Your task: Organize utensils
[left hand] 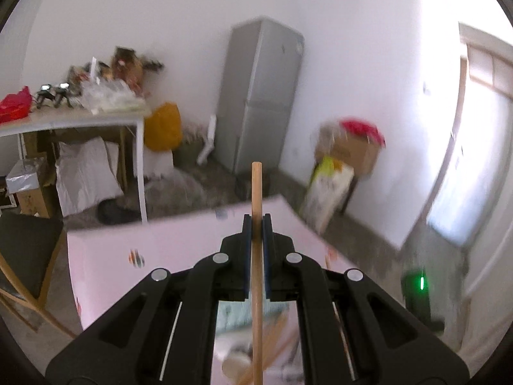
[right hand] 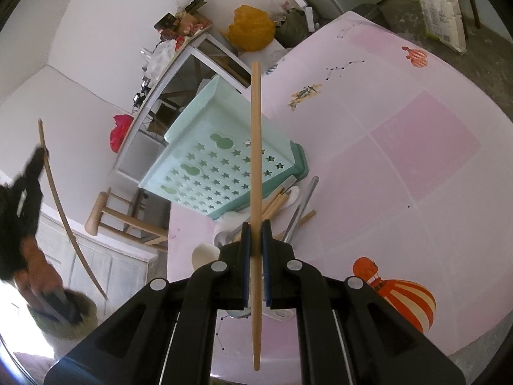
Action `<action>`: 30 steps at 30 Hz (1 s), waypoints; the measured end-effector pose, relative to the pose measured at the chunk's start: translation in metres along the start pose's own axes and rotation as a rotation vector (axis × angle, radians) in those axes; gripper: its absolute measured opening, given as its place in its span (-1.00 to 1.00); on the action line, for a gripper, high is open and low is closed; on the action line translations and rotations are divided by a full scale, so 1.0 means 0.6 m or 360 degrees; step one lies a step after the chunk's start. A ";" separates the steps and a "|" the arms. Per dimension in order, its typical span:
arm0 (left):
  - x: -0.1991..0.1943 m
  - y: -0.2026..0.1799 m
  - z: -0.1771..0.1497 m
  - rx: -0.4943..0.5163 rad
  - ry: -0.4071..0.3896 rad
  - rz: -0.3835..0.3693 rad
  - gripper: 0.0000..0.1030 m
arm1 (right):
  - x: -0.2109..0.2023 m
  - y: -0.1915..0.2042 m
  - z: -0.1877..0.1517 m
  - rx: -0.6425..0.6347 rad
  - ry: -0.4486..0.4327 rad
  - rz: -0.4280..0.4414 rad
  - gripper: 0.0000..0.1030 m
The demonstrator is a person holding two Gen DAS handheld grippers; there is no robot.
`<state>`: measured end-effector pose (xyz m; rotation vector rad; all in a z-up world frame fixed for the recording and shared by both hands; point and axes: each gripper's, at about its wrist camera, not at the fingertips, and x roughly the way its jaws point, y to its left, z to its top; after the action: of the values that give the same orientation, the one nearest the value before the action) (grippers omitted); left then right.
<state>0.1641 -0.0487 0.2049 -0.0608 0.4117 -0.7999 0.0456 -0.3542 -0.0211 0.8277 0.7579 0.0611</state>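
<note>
In the left wrist view my left gripper (left hand: 256, 221) is shut on a wooden chopstick (left hand: 256, 186) that sticks up past its fingertips, high above the pink table (left hand: 154, 247). In the right wrist view the left gripper (right hand: 40, 155) shows blurred at the far left, off the table's side, with its chopstick (right hand: 61, 211). My right gripper (right hand: 255, 227) is shut on a second wooden chopstick (right hand: 256, 122), held over a pile of utensils (right hand: 288, 202): chopsticks, white spoons and metal pieces. A mint basket (right hand: 211, 160) with star holes lies tipped just beyond the pile.
The pink tablecloth (right hand: 400, 160) carries balloon prints. Behind stand a grey fridge (left hand: 259, 96), a cluttered white side table (left hand: 80, 118), a yellow bag (right hand: 253, 29), a cardboard box (left hand: 352, 150) and a wooden chair (right hand: 105, 211).
</note>
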 end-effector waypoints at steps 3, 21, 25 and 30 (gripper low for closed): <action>0.008 0.013 0.041 -0.0109 -0.0154 0.0000 -0.90 | -0.006 0.001 -0.002 -0.0003 -0.0012 -0.0003 -0.86; 0.246 0.025 0.027 -0.0311 -0.0358 0.0164 -0.90 | -0.045 -0.025 0.003 0.0065 -0.0113 -0.0059 -0.86; 0.268 0.042 -0.012 -0.0310 -0.0278 0.0220 -0.90 | -0.045 -0.027 0.003 0.0054 -0.0104 -0.0056 -0.86; 0.236 0.049 -0.049 -0.0299 -0.0232 0.0230 -0.90 | -0.049 -0.017 0.008 -0.0005 -0.0129 -0.0066 -0.86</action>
<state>0.2612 -0.1254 0.1240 -0.2602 0.3481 -0.6083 0.0247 -0.3739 -0.0089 0.8063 0.6981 -0.0078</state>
